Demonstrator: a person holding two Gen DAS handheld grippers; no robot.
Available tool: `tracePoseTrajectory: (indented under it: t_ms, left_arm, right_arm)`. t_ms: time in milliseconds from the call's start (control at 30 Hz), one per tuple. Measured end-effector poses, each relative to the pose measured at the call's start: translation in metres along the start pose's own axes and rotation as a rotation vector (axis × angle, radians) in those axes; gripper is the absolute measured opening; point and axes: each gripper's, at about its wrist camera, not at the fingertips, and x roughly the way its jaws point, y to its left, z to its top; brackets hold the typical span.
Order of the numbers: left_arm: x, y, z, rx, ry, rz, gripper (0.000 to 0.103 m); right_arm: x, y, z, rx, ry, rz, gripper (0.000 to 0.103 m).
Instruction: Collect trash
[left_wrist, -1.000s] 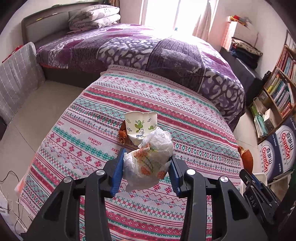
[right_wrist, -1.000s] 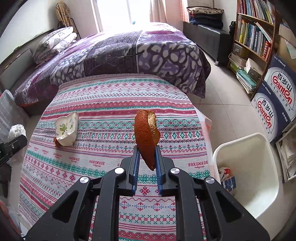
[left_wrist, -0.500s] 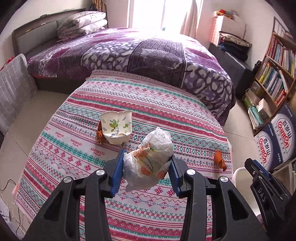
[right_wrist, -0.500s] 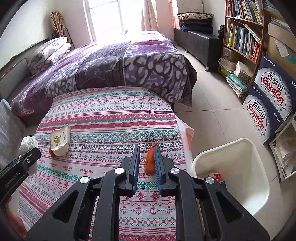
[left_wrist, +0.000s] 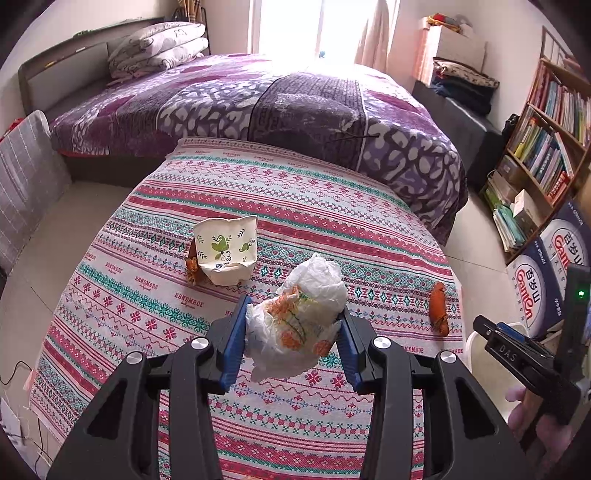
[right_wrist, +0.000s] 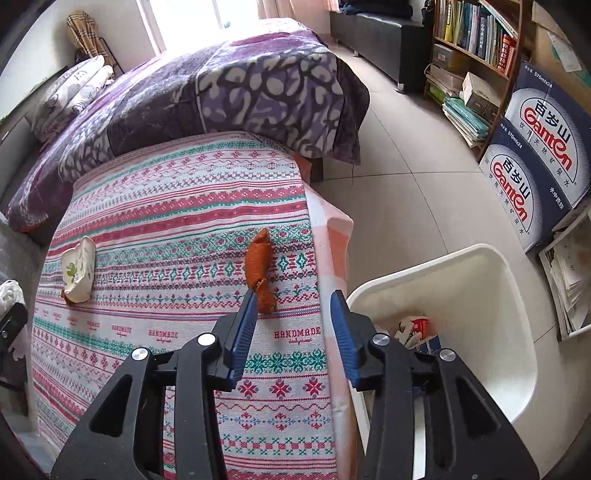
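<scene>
your worktop (left_wrist: 155, 295) with the striped cloth has one more thing on it than it did a second ago. back then your right claw (right_wrist: 293, 332) was pinching the orange peel (right_wrist: 260, 269) up in the air. now that claw is spread wide and empty, and the peel lies on the cloth near the right edge, just past the claw's left finger. it fell short. the white bin (right_wrist: 509, 295) sits on the floor just beside that edge, and the peel is not in it. so i think you need to grab the peel again and carry it over the bin before you let go.

your left claw (left_wrist: 293, 332) has not changed: it is still pinching the crumpled wrapper (left_wrist: 299, 325) and holding it above the cloth. the squashed paper cup (left_wrist: 227, 251) still lies on the cloth further back, with a small orange scrap (left_wrist: 192, 267) touching its left side.
</scene>
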Motion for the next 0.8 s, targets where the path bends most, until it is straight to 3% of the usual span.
tracePoseTrajectory:
  t_ms: [67, 267, 467, 533, 633, 800]
  left_arm:
    - [0.002, 0.003, 0.000, -0.006, 0.008, 0.002, 0.044]
    - [0.009, 0.015, 0.001, -0.029, 0.032, 0.005, 0.044]
    - [0.014, 0.028, 0.002, -0.051, 0.050, 0.008, 0.044]
    - [0.015, 0.032, 0.002, -0.059, 0.052, 0.010, 0.044]
    - [0.015, 0.037, 0.003, -0.070, 0.052, 0.014, 0.044]
    - [0.010, 0.041, 0.006, -0.089, 0.034, 0.016, 0.044]
  right_arm:
    - [0.012, 0.004, 0.000, -0.011, -0.003, -0.008, 0.053]
    - [0.049, 0.022, 0.005, -0.005, 0.027, -0.023, 0.061]
    - [0.078, 0.029, 0.012, 0.020, 0.054, -0.073, 0.060]
    - [0.082, 0.033, 0.012, 0.014, 0.054, -0.079, 0.055]
    - [0.084, 0.041, 0.012, -0.029, 0.046, -0.111, 0.020]
    - [0.066, 0.049, 0.014, -0.009, 0.002, -0.077, 0.017]
